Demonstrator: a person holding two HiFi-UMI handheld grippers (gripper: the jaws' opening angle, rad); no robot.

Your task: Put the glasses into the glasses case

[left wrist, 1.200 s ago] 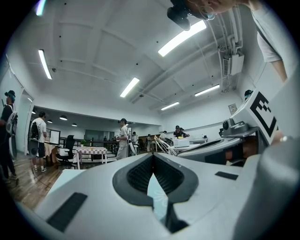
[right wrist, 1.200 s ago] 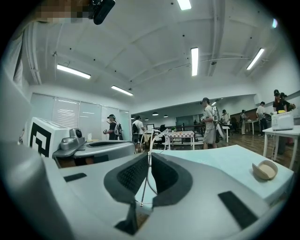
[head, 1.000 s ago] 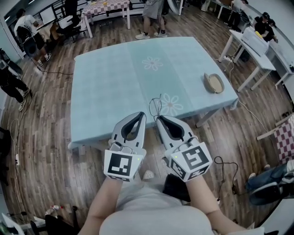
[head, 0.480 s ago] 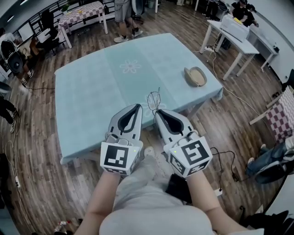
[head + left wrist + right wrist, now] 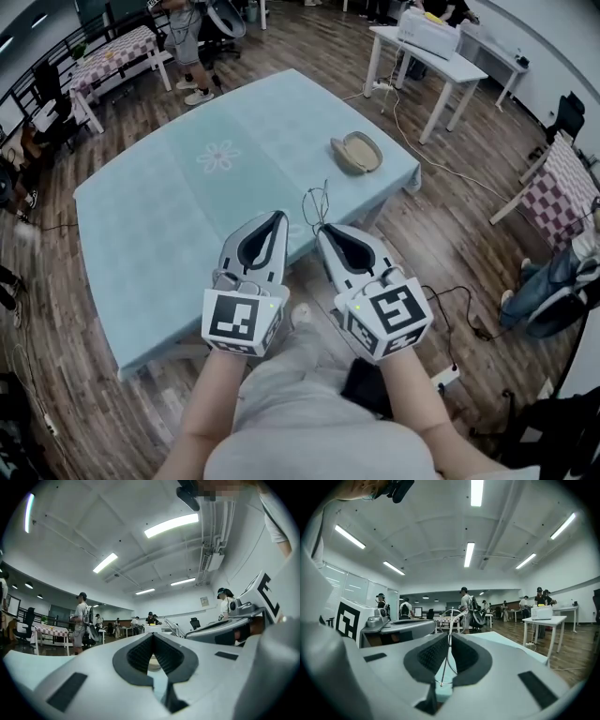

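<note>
- Holding both grippers side by side in front of me, I had them over the near edge of the light blue table (image 5: 178, 225), jaws pointing away from my body.
- My right gripper (image 5: 322, 233) was pressed together on the glasses (image 5: 317, 201), a thin wire pair that stood up past the jaw tips.
- In the right gripper view, one fine wire of the glasses (image 5: 446, 659) ran down between the dark ribbed pads (image 5: 433, 654) of my right gripper (image 5: 450, 637), and its small end hung free in the gap lower down.
- My left gripper (image 5: 279, 218) had its jaws together at the tips and pinched nothing.
- In the left gripper view, my left gripper (image 5: 153, 637) showed its pads meeting at the top, and a pale rounded shape on the table was visible through the gap below them; I could not tell for sure what it was.
- The glasses case (image 5: 356, 153) lay open and tan on the table near its far right corner, well apart from both grippers.
- Flower prints (image 5: 217, 157) marked the tablecloth.
- A white table (image 5: 427, 58) stood beyond on the wooden floor (image 5: 450, 216), and a checked table (image 5: 112, 56) stood at the far left.
- A person with a backpack (image 5: 467, 605) stood past the blue table.
</note>
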